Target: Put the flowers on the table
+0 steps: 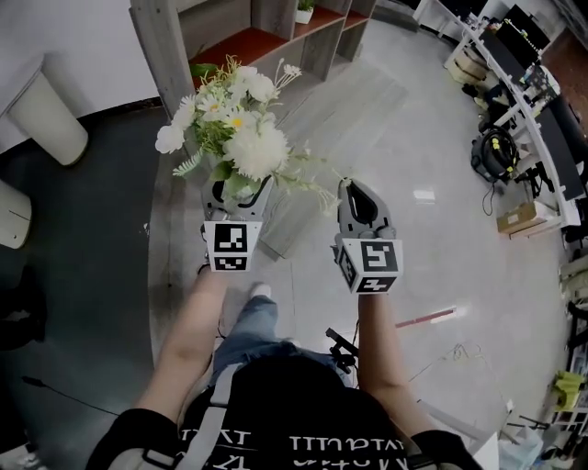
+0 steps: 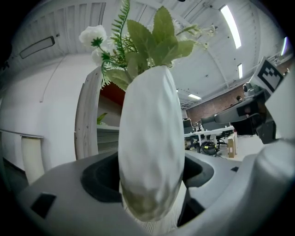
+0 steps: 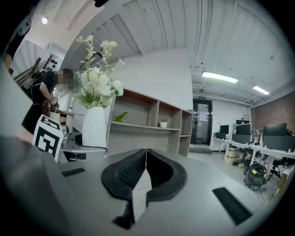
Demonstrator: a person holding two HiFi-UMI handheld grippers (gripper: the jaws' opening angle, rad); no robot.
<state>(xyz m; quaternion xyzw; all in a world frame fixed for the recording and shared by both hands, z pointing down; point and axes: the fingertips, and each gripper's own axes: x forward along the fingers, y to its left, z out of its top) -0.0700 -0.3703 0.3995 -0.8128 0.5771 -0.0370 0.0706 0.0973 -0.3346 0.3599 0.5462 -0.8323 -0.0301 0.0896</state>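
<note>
A bunch of white flowers with green leaves (image 1: 237, 128) stands in a white vase (image 2: 150, 147). My left gripper (image 1: 237, 195) is shut on the vase, and its jaws press the vase's sides in the left gripper view. The vase is carried upright in the air above the grey floor. In the right gripper view the vase (image 3: 94, 126) and flowers (image 3: 98, 83) show at the left. My right gripper (image 1: 360, 200) hangs beside them on the right, shut with nothing between its pads.
A wooden shelf unit (image 1: 266, 37) with a small potted plant (image 1: 304, 11) stands ahead. Desks with monitors and chairs (image 1: 524, 83) line the right side. A white bin (image 1: 46, 115) sits at the left. A person (image 3: 39, 99) stands at the far left of the right gripper view.
</note>
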